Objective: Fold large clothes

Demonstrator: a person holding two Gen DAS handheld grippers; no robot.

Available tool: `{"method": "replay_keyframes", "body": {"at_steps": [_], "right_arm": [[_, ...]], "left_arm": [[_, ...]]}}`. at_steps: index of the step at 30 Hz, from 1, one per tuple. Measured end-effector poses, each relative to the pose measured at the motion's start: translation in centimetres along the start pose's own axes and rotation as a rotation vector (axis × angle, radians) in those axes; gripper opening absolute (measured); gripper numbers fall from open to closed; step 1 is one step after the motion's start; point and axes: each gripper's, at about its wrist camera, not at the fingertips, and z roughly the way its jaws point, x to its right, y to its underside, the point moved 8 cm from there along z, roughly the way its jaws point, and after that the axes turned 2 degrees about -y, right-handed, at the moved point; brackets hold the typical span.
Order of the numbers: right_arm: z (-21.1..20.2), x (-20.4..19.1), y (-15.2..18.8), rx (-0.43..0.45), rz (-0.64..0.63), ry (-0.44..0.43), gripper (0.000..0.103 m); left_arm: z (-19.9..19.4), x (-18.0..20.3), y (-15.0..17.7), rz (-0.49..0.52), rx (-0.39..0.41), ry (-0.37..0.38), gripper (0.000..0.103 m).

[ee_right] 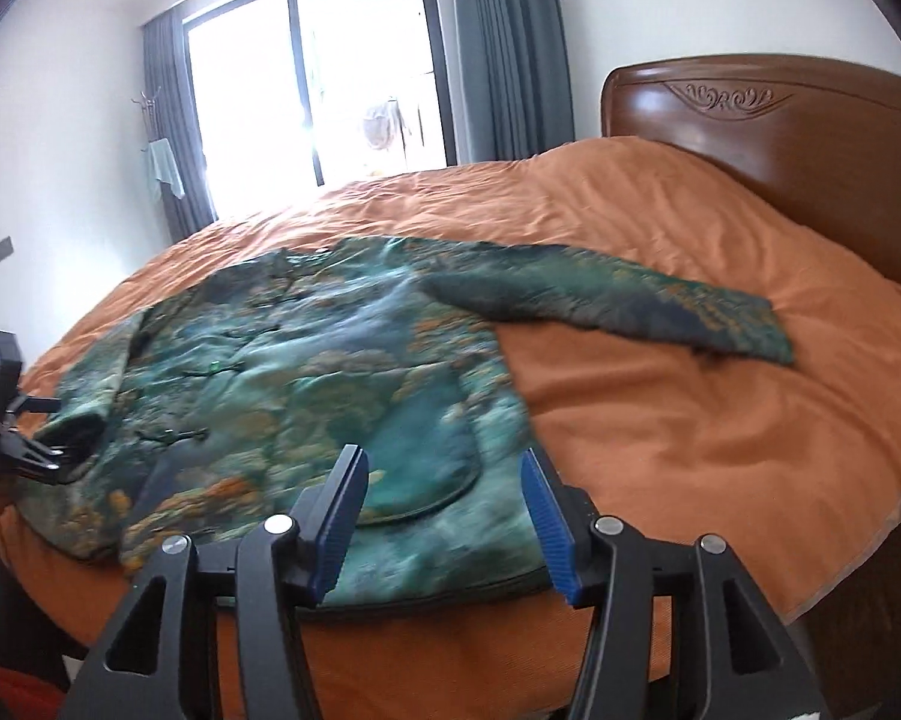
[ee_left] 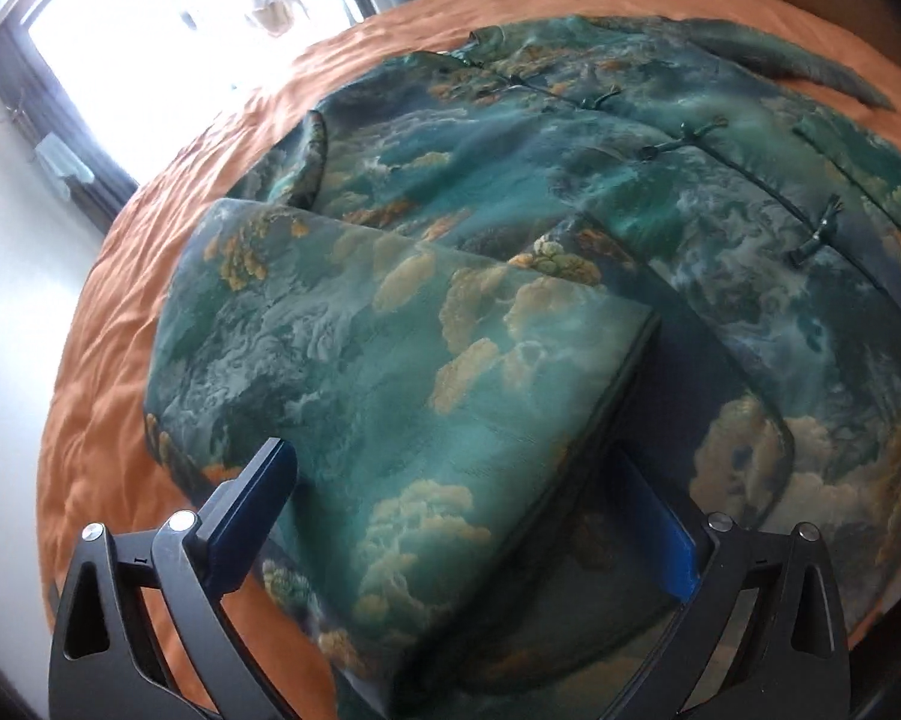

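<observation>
jacket (ee_right: pixel 306 372): padded, bulky, satin-slick | take far sleeve (ee_right: pixel 618 300) by cuff | both grippers (ee_left: pixel 462 516) (ee_right: pixel 444 516) released, over hem

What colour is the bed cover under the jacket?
Orange, plain with no pattern. The bed cover shows best in the right wrist view, spread beneath the jacket.

Green jacket (ee_right: pixel 306 372) flat on orange bed (ee_right: pixel 690 420), right tongs (ee_right: pixel 444 516) wide apart.

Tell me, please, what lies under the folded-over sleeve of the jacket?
The folded sleeve rests on the jacket front; beneath both lies the orange bedspread. The jacket panel directly under the sleeve is covered.
</observation>
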Motion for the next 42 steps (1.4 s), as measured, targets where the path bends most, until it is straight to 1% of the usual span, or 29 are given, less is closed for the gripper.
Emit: {"method": "replay_keyframes", "body": {"at_steps": [1,2,3,4,5,7,10,12,14,16,17,18,19,20,21,22,24,25,26,28,29,30,32,34,36,37,39,40,42], "right_arm": [[-0.2,-1.4,0.7,-0.019,-0.002,-0.03,0.054],[-1.1,-3.0,1.6,-0.034,-0.018,-0.046,0.054],[-1.2,-4.0,2.1,-0.042,-0.042,-0.053,0.054],[-1.1,-4.7,2.4,-0.041,-0.074,-0.052,0.054],[-1.2,-5.3,2.6,-0.033,-0.106,-0.041,0.054],[-1.4,-6.3,2.7,-0.012,-0.155,-0.024,0.054],[-1.7,-6.9,2.2,0.008,-0.194,-0.027,0.054],[-1.8,-6.8,1.7,0.017,-0.209,-0.036,0.054],[-1.3,-7.1,1.6,0.019,-0.222,-0.05,0.054],[-1.2,-7.4,1.5,0.018,-0.23,-0.063,0.054],[-1.3,-7.6,1.6,0.017,-0.233,-0.069,0.054],[-1.4,-7.9,1.7,0.016,-0.234,-0.075,0.054],[-1.3,-8.2,1.9,0.013,-0.234,-0.083,0.054],[-1.3,-8.4,2.0,0.01,-0.235,-0.09,0.054],[-1.4,-8.6,2.1,0.008,-0.237,-0.093,0.054],[-1.4,-8.7,2.1,0.011,-0.239,-0.093,0.054],[-1.7,-8.5,2.0,0.018,-0.24,-0.085,0.054],[-1.8,-8.2,1.9,0.02,-0.235,-0.079,0.054],[-1.8,-7.7,1.7,0.019,-0.227,-0.071,0.054],[-1.5,-6.3,1.4,0.005,-0.212,-0.054,0.057],[-1.1,-5.4,1.2,-0.007,-0.2,-0.046,0.059],[-0.6,-4.4,0.9,-0.024,-0.185,-0.042,0.06],[0.4,-1.7,0.1,-0.056,-0.13,-0.034,0.061],[1.9,1.2,-0.7,-0.1,-0.08,-0.035,0.063],[3.7,4.0,-1.0,-0.163,-0.05,-0.031,0.065],[4.6,5.3,-0.9,-0.19,-0.038,-0.022,0.065],[6.3,6.8,0.0,-0.285,-0.015,-0.067,0.065],[7.1,7.4,0.6,-0.33,0.004,-0.095,0.065],[8.2,7.9,1.6,-0.383,0.035,-0.152,0.065]], "left_arm": [[0.1,-0.3,-0.1,-0.025,0.005,0.02,0.087],[0.2,-0.8,-0.2,-0.06,0.0,0.052,0.064],[0.2,-1.2,-0.2,-0.095,-0.007,0.072,0.049],[0.1,-1.8,-0.1,-0.127,-0.011,0.078,0.023],[-0.2,-2.5,0.1,-0.159,-0.009,0.084,0.014],[-1.8,-4.3,0.0,-0.239,0.018,0.102,0.012],[-5.2,-8.6,-0.5,-0.335,0.083,0.065,0.011],[-7.3,-12.5,-0.3,-0.4,0.115,0.026,0.011],[-8.7,-17.1,-0.1,-0.451,0.132,-0.054,0.011],[-9.8,-22.3,1.1,-0.517,0.126,-0.164,0.012],[-10.0,-24.5,1.9,-0.55,0.118,-0.211,0.019],[-10.0,-27.2,2.9,-0.589,0.102,-0.279,0.025],[-9.7,-29.8,4.2,-0.631,0.079,-0.348,0.043],[-9.5,-32.1,5.8,-0.679,0.047,-0.421,0.065],[-9.2,-34.3,7.9,-0.741,0.01,-0.491,0.07],[-8.9,-35.7,9.7,-0.791,-0.015,-0.525,0.07],[-8.4,-36.4,13.0,-0.888,-0.055,-0.533,0.069],[-8.2,-35.6,13.8,-0.912,-0.056,-0.511,0.069],[-7.9,-34.2,14.2,-0.916,-0.05,-0.467,0.069],[-7.2,-29.8,13.8,-0.877,-0.044,-0.35,0.069],[-6.7,-26.8,13.1,-0.846,-0.041,-0.263,0.07],[-6.2,-23.2,12.3,-0.806,-0.039,-0.144,0.071],[-5.3,-16.5,10.4,-0.731,-0.046,0.06,0.078],[-4.6,-10.8,9.0,-0.656,-0.06,0.197,0.082],[-3.6,-5.9,8.0,-0.591,-0.083,0.278,0.082],[-3.1,-4.3,7.6,-0.574,-0.093,0.301,0.082],[-1.5,-2.5,6.9,-0.562,-0.101,0.326,0.084],[-0.9,-1.9,6.5,-0.568,-0.102,0.336,0.089],[-0.5,-1.2,5.9,-0.565,-0.09,0.354,0.092]]}}
